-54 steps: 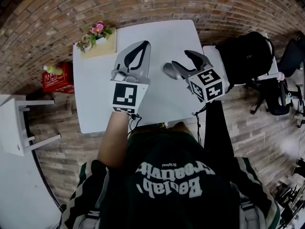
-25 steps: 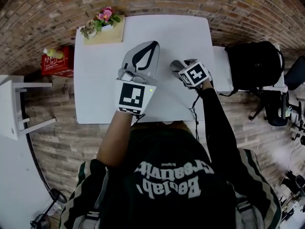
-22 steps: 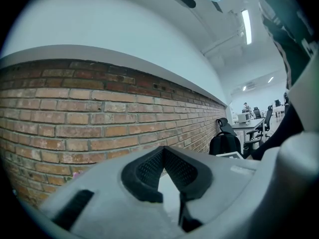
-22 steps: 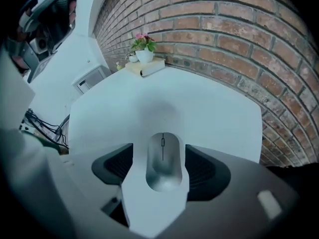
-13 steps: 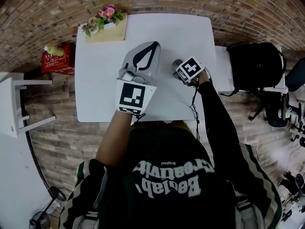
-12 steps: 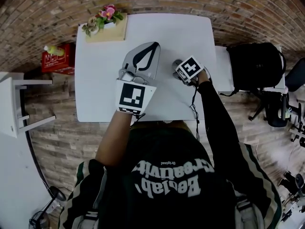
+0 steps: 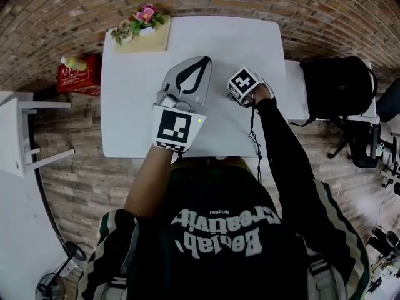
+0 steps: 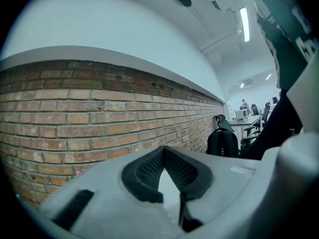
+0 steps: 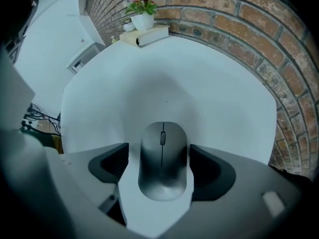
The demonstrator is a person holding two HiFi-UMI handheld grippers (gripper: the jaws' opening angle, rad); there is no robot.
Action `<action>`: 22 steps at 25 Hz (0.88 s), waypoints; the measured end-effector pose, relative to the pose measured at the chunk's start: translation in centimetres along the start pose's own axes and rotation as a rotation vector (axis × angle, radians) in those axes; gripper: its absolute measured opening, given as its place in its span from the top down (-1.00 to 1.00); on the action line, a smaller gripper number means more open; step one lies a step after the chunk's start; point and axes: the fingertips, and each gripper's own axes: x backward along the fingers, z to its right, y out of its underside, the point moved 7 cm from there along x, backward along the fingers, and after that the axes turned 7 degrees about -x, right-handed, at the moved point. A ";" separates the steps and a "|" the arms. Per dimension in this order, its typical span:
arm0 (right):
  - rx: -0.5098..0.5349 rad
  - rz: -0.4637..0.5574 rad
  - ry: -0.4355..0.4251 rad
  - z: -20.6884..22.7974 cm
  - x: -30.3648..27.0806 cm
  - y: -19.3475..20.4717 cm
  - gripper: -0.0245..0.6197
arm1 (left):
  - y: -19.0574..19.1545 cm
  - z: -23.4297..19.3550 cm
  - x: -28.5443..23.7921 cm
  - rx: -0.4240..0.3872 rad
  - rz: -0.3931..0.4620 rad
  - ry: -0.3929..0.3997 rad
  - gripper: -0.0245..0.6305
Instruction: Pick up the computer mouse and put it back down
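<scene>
Now, mouse [image 9: 163, 159] on the table [image 7: 125, 117], not gripped.
My left gripper [image 7: 204, 60] hangs over the table with jaws tip to tip, nothing in them. My right gripper [image 9: 162, 156] points down, jaws just opened wide; the mouse lies flat between them, pads clear of both sides.

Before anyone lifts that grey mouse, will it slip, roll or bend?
The mouse looks like rigid plastic, so it probably won't bend. Its smooth, rounded sides could slip under a squeeze. It lies flat on the table, so rolling seems unlikely.
</scene>
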 end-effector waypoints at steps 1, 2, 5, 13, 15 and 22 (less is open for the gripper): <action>0.006 -0.006 0.005 -0.1 0.0 0.0 -0.31 | 0.0 0.0 0.1 -0.001 0.000 -0.001 0.92; 0.013 -0.011 0.010 -0.1 0.0 0.0 -0.31 | -0.1 -0.1 0.2 -0.002 -0.001 -0.003 0.91; 0.026 -0.026 0.025 -0.2 -0.1 -0.2 -0.30 | -0.1 -0.3 0.3 -0.003 -0.005 -0.009 0.91; -0.006 -0.005 0.048 0.2 0.1 -0.2 -0.33 | 0.1 0.0 0.3 -0.004 -0.008 -0.011 0.91; -0.006 -0.005 0.047 0.2 0.0 -0.2 -0.34 | 0.1 0.1 0.3 -0.004 -0.007 -0.008 0.91; -0.006 -0.045 0.058 0.3 0.0 -0.7 -0.23 | 0.0 0.5 -0.3 0.001 -0.009 -0.008 0.91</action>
